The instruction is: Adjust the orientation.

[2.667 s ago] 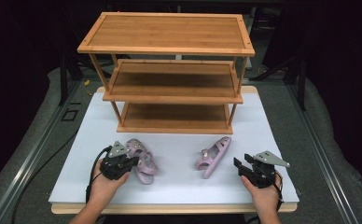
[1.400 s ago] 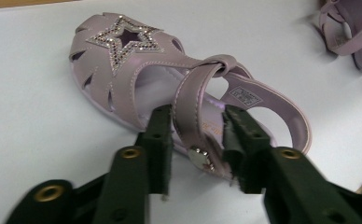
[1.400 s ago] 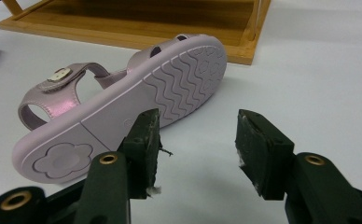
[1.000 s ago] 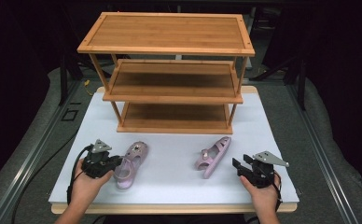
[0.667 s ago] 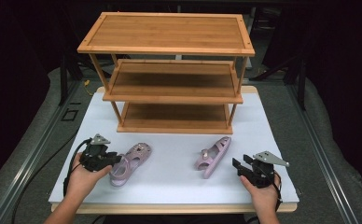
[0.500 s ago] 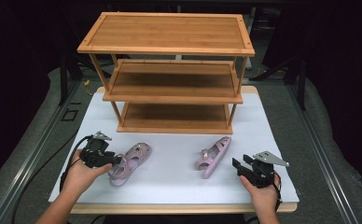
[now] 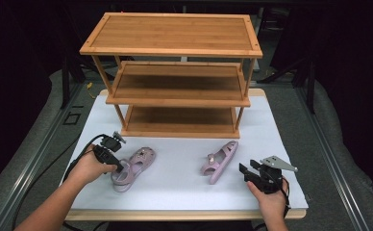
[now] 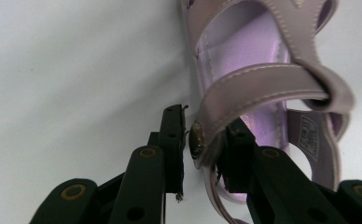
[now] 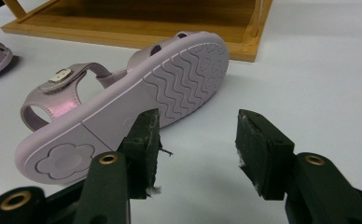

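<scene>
Two pink sandals lie on the white table top [image 7: 175, 163]. The left sandal [image 7: 132, 167] rests sole down, and my left gripper [image 7: 120, 166] is at its heel end. In the left gripper view the buckled heel strap [image 8: 244, 88] runs between the jaws of the left gripper [image 8: 202, 122]. Those jaws have just been closing, and a thin gap still shows beside the buckle. The right sandal [image 7: 219, 161] lies on its side, with its wavy sole [image 9: 123, 107] facing my right gripper [image 9: 198, 122]. The right gripper [image 7: 246, 170] is open and empty, a little short of that sandal.
A three-tier bamboo shoe rack [image 7: 175, 48] stands at the back of the table, its bottom shelf [image 9: 132, 18] just beyond the sandals. Dark padded floor and metal rails surround the table. Cables trail from both grippers.
The left sandal was dragged left and turned. The left hand has since shifted away from the front edge, and its jaws now sit around the heel strap. The right hand has not moved.
</scene>
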A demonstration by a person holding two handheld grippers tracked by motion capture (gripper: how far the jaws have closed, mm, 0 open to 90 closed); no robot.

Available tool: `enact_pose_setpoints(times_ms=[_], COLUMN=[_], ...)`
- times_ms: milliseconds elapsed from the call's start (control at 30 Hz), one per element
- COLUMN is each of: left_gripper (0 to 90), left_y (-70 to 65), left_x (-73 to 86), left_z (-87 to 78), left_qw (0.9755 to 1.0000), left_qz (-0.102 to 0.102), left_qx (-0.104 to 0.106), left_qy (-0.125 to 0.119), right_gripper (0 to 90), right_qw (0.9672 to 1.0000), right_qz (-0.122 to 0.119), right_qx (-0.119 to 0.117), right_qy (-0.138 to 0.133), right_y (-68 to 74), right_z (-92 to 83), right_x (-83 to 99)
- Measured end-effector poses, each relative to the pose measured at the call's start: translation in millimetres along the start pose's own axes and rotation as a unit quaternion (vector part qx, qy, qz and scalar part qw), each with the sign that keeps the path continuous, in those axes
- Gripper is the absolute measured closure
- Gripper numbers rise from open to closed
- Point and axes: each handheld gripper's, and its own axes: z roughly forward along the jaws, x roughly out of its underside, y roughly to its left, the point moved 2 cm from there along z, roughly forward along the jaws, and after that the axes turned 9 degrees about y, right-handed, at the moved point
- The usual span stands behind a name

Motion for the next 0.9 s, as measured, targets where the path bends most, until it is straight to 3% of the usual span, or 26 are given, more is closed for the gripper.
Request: enact_pose_setpoints(times_ms=[33,433,767,900], left_gripper=[77.6,80.8,82.1,82.3], left_y=[-0.7,2.3,2.1,0.5], left_x=[-1.0,-5.1,-4.6,-4.4], left_z=[2.0,2.2,1.9,1.3], left_qw=[1.0,0.9995,0.9996,0.9998], left_qz=[-0.001,-0.007,-0.001,0.006], left_qx=[0.001,0.012,0.012,-0.002], left_qy=[0.008,0.029,0.024,0.019], right_gripper=[49.5,49.6,49.6,49.6], right_qw=[1.0,1.0,1.0,1.0], right_qz=[0.001,-0.001,-0.002,-0.002], right_qx=[0.0,-0.001,-0.001,-0.001], right_qy=[0.001,0.002,0.002,0.004], right_y=[0.0,0.4,0.9,0.4], right_z=[0.4,0.8,1.0,1.2], right_x=[0.2,0.1,0.2,0.4])
